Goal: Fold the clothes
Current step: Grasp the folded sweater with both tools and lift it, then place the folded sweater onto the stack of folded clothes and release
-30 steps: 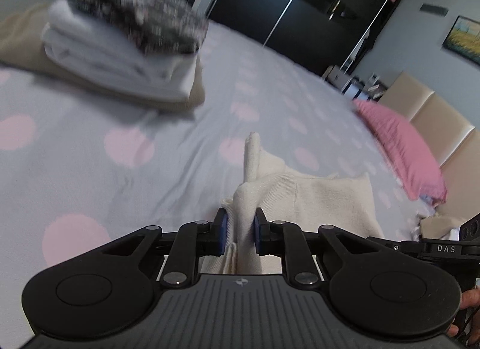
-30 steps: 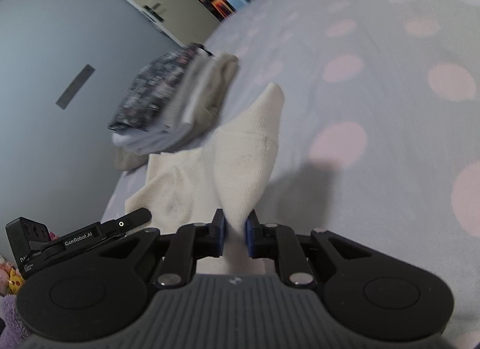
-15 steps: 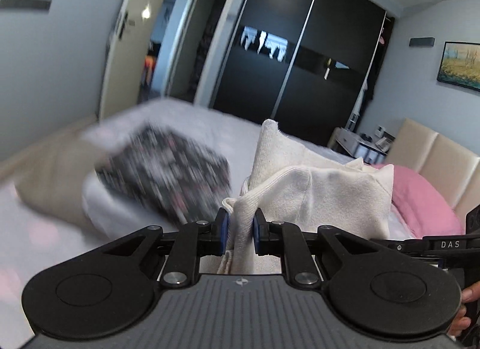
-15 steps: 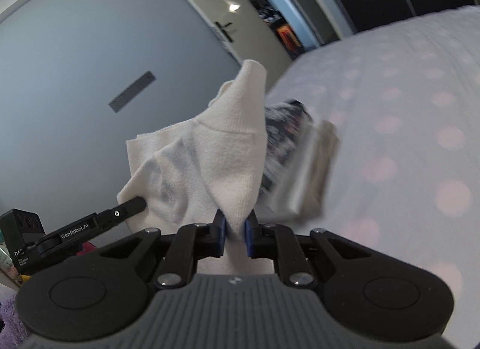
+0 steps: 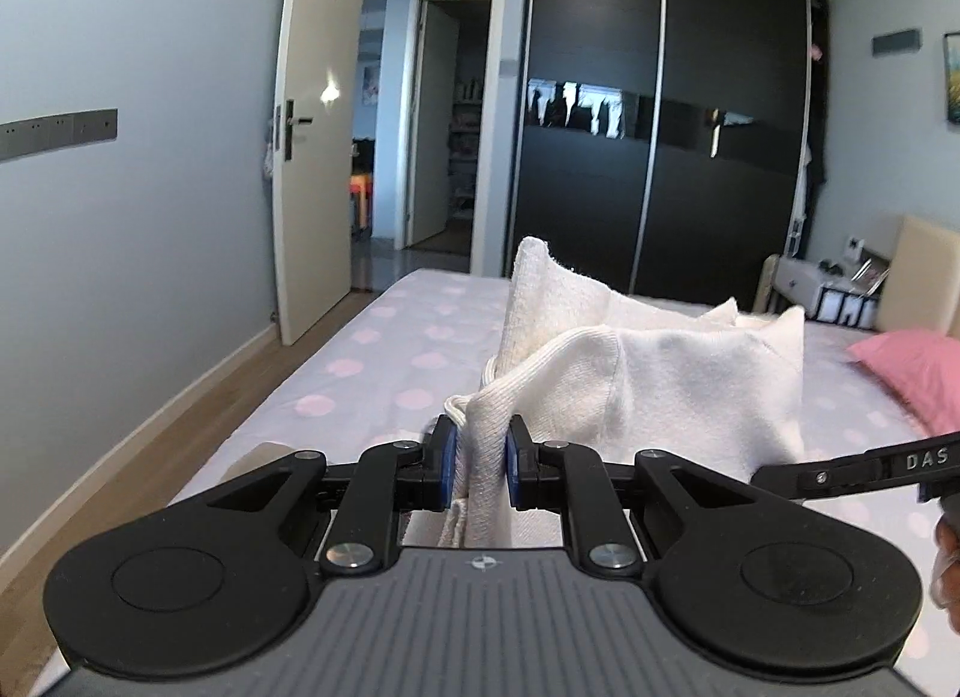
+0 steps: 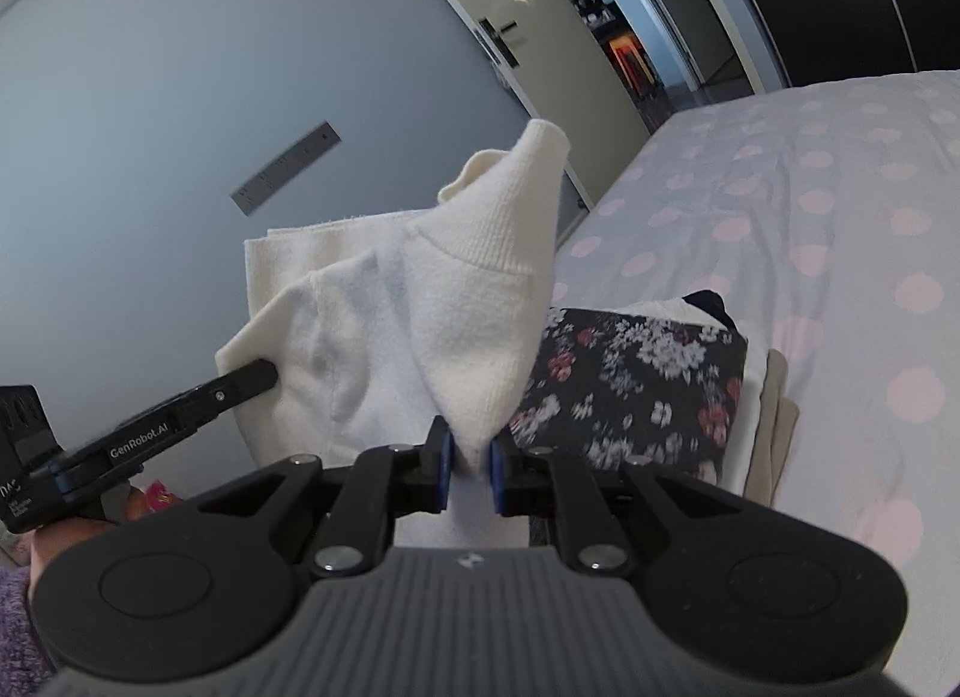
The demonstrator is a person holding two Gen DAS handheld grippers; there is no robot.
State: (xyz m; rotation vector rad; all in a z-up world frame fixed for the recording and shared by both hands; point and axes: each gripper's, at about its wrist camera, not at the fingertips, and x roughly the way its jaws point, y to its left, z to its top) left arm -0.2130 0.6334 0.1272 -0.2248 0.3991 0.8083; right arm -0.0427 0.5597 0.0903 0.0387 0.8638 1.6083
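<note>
I have the left gripper (image 5: 478, 453) and right gripper (image 6: 467, 460) both clamped on the cream garment (image 6: 420, 325), raised ahead of each; the folded stack (image 6: 636, 391) sits beneath the right gripper.

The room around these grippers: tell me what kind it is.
Most likely a home bedroom: a bed with a dotted sheet, a pink pillow, a dark sliding wardrobe, and a stack of folded clothes.

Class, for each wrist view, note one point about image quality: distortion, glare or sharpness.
Left wrist view: fisheye bends the wardrobe edges, and its glossy band shows bright reflections. Right wrist view: the door frame curves strongly, a glare spot sits on it, and the floral garment looks slightly soft.
</note>
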